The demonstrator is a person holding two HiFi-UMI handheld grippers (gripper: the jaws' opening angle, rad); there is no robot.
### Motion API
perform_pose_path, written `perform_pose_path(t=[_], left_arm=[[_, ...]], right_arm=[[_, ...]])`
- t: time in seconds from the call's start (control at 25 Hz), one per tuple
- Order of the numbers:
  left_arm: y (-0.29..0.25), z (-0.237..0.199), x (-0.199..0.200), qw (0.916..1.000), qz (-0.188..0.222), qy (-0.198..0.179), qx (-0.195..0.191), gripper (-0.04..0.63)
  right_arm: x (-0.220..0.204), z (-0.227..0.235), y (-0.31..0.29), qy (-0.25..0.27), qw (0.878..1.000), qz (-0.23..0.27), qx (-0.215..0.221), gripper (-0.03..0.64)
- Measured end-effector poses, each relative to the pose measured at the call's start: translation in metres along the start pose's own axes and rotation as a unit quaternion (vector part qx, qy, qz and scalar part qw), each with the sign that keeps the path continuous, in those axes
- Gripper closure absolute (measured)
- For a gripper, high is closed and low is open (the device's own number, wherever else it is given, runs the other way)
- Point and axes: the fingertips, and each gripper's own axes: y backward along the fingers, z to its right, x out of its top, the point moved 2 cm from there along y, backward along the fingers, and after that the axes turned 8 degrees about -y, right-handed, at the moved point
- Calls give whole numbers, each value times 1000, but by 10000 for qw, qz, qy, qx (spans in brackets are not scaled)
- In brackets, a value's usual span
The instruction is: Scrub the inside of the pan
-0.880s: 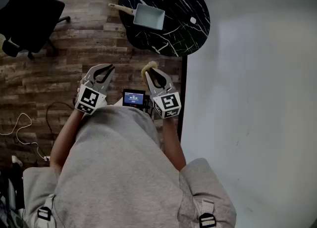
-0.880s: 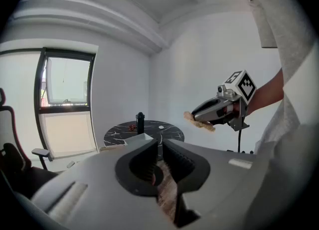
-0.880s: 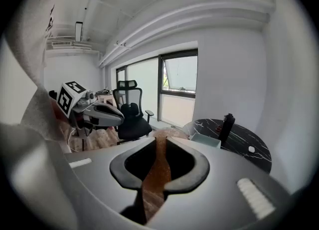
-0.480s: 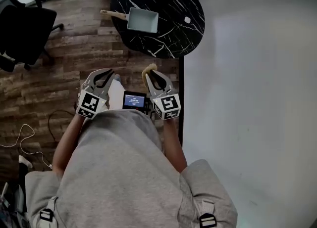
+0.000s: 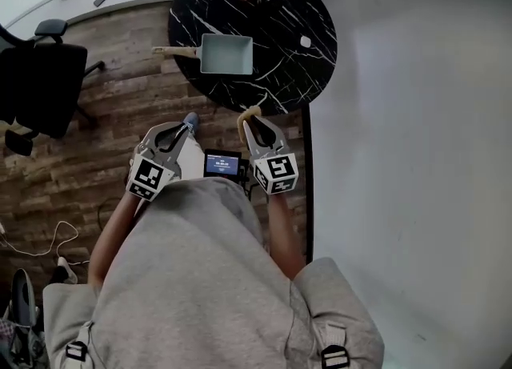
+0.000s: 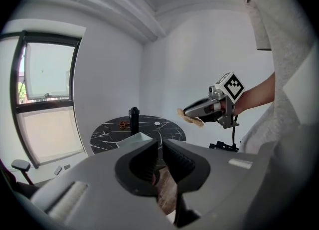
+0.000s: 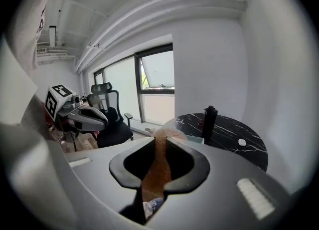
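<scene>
We look down from the head of a person standing on a wood-plank floor [image 5: 104, 119]. It runs under both pairs of jaws and out to the left of them. A plain white surface [image 5: 416, 159] fills everything to the right of the right jaws. The person's grey top [image 5: 192, 279] takes up the space behind the jaws, with a bare forearm leading to each tool.

Ahead of both pairs of jaws stands a round black table [image 5: 296, 7] with white marble veins. Its near edge lies just beyond the right jaws' tips. A black office chair [image 5: 40, 87] sits well out to the left of the left jaws.

The pan [image 5: 226, 54] is square and pale, with a wooden handle pointing left. It rests on the near left part of the table, ahead of the jaws and roughly midway between the two pairs, touched by neither.

The left gripper [image 5: 179, 126] has its jaws drawn together with nothing between them. The right gripper [image 5: 250, 118] has its jaws clamped on a tan scrubbing sponge [image 7: 159, 164], which sticks out past the tips towards the table.

A small lit screen [image 5: 222, 164] sits between the two grippers, behind their jaws. From the right gripper view, a black bottle [image 7: 208, 118] stands on the table, ahead and to the right of the jaws.
</scene>
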Motion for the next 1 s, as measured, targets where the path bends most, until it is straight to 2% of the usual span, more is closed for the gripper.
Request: perform_pose_path(t=[0.12,0.24,0.32,0.44,0.56,0.68,0.76,0.92,1.0], left_arm=[[-28,-22,9,9998,-98,36,-161,568],[-58,-39,20,9978,-140,-90,-637,558],[-81,-49,32,9950,-128,-223,-970,543],[-121,-63,56,9907,-9,-192,-1347,520],[-157,-81,75,9848,140,24,-1734,486],[-180,-91,86,9712,210,418,-2336,456],[-188,-90,88,9603,195,513,-2736,452],[-199,-98,84,9436,118,582,-3259,453],[-201,-102,83,9304,139,757,-3584,454]], right_arm=[[15,26,-27,-168,9998,89,-30,535],[29,40,-52,-354,9990,274,-41,535],[42,44,-66,-262,9987,432,16,535],[61,45,-83,573,9969,522,141,535],[64,40,-101,1699,9842,387,304,535],[66,31,-113,2313,9713,219,507,534],[70,26,-117,2534,9659,172,503,534],[77,28,-132,2738,9615,50,246,538],[80,27,-143,2729,9619,-41,142,540]])
